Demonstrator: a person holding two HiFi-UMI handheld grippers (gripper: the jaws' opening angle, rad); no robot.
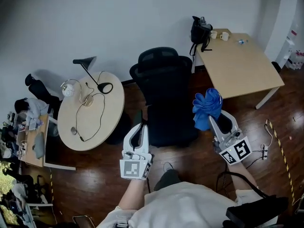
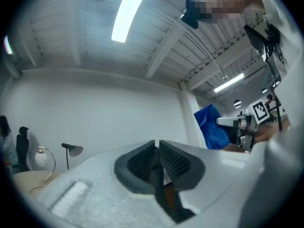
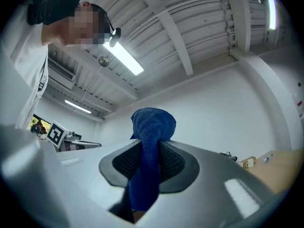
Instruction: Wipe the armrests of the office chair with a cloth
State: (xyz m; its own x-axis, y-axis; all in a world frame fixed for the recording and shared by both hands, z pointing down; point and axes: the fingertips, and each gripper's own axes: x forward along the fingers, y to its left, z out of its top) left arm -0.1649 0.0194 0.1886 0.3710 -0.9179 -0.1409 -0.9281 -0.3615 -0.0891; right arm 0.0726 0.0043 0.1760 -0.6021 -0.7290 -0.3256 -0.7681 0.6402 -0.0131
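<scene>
The black office chair [image 1: 164, 91] stands in the middle of the head view, its back toward the wall. I cannot make out its armrests clearly. My right gripper [image 1: 217, 121] is raised at the chair's right side, shut on a bunched blue cloth [image 1: 207, 106]. In the right gripper view the cloth [image 3: 152, 127] sticks up between the jaws of the right gripper [image 3: 151, 146]. My left gripper [image 1: 137, 128] hangs at the chair's front left. In its own view the left gripper [image 2: 157, 146] is shut with nothing in it. Both point up toward the ceiling.
A round table [image 1: 114, 109] with a black lamp [image 1: 89, 63] and a cable stands left of the chair. At the right rear is a wooden desk [image 1: 247, 72] with a black bag [image 1: 200, 31]. A cluttered shelf [image 1: 23, 132] lines the left edge. Cables [image 1: 264, 148] lie on the floor.
</scene>
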